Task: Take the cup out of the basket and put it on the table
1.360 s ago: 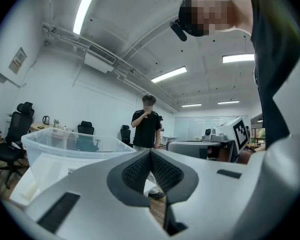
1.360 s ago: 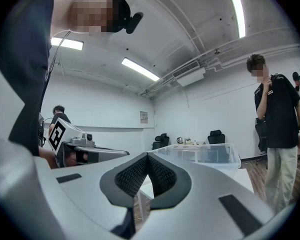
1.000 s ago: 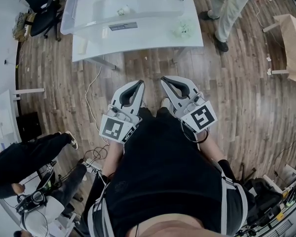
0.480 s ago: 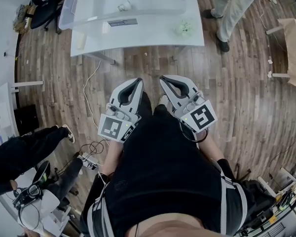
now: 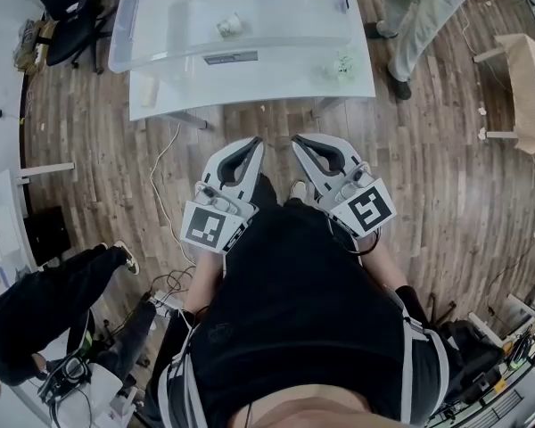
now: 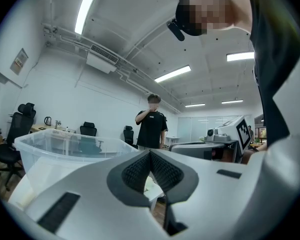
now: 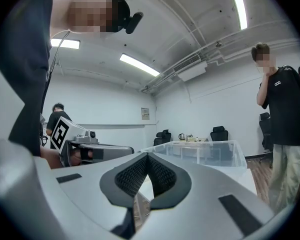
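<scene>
Looking steeply down from the head view, a person in a dark top is seen standing on a wooden floor [image 5: 428,168], well apart from a white desk [image 5: 250,80]. The left hand-held gripper [image 5: 251,144] and the right hand-held gripper [image 5: 300,141] are held side by side, close against the body and pointed toward the desk. This is judged to be a carrying posture, with the reach not yet begun.

In each gripper view the ribbed jaws are seen pressed together with nothing between them, so both are closed and empty.

The basket [image 5: 276,12], a clear plastic tub, is set on the far part of the desk. The cup [image 5: 230,25], small and white, is seen inside it toward the middle. Whether it is upright cannot be told. A pale crumpled object [image 5: 339,63] lies on the desk near the basket's front right corner.

A bare strip of desk is left along the near edge, in front of the basket, where the cup could likely be set down. The basket's walls are raised, so the cup would probably have to be lifted over the rim. Open floor lies between the person and the desk. A bystander [image 5: 419,12] stands near the desk's right end, so room is tighter on that side.
</scene>
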Demonstrator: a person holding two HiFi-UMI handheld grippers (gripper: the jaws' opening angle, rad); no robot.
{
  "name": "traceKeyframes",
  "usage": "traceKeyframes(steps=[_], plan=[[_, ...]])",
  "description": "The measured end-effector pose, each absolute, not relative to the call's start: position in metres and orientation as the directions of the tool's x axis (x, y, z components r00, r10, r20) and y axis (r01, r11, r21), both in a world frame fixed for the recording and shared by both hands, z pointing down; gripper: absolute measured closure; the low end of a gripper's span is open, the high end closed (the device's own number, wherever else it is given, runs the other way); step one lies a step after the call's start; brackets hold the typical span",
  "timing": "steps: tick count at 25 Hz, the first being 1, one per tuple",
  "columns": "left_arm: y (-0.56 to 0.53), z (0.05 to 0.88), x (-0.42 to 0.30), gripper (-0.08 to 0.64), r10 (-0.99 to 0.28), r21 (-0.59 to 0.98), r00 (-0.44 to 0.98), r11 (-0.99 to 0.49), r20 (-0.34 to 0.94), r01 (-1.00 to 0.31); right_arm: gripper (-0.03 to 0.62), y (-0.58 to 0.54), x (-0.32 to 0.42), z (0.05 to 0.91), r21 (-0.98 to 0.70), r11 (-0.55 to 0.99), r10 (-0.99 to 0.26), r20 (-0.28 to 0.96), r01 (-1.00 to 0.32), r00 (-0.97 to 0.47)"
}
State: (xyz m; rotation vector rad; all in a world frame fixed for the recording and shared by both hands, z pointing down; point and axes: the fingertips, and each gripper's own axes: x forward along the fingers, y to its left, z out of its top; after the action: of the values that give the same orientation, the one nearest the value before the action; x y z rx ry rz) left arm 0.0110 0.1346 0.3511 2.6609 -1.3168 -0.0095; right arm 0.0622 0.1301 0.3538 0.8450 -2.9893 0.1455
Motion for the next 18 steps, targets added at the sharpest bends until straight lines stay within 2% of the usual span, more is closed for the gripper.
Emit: traceKeyframes(steps=[18], plan=[[0.059,0.355,-0.088,0.541,-0.708,0.173,0.704,-0.687,0.055,-0.705,0.577,0.051,-0.046,0.345,-0.063,0.810,-0.578,0.078,-0.582,-0.812]])
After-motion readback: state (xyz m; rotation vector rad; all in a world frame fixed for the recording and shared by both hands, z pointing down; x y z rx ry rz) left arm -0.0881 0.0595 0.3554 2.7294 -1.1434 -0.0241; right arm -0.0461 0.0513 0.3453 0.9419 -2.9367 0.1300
